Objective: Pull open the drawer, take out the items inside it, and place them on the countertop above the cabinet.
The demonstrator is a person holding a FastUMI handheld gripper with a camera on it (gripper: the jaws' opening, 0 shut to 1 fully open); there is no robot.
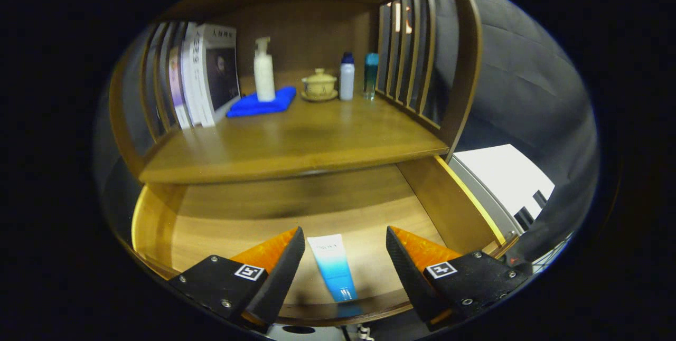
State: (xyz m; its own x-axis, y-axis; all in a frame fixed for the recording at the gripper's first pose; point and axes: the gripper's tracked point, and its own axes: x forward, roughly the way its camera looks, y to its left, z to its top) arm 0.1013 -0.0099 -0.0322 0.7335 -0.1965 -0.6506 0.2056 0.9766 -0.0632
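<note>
Lying flat on the floor of the pulled-open drawer (222,225), a slim tube (334,267) fades from a white top to a blue lower end; its small print is too fine to make out. The gripper (345,262) hangs spread wide, its fingers apart on either side of the tube and touching nothing. Above the drawer, the countertop (296,143) carries books (208,79), a pump bottle (264,69) on a blue cloth (261,103), a lidded cup (319,85) and two small bottles (347,77). The drawer's rear part lies hidden beneath the countertop.

books (203,79), blue cloth (261,103), pump bottle (264,72), lidded cup (319,85)
</note>
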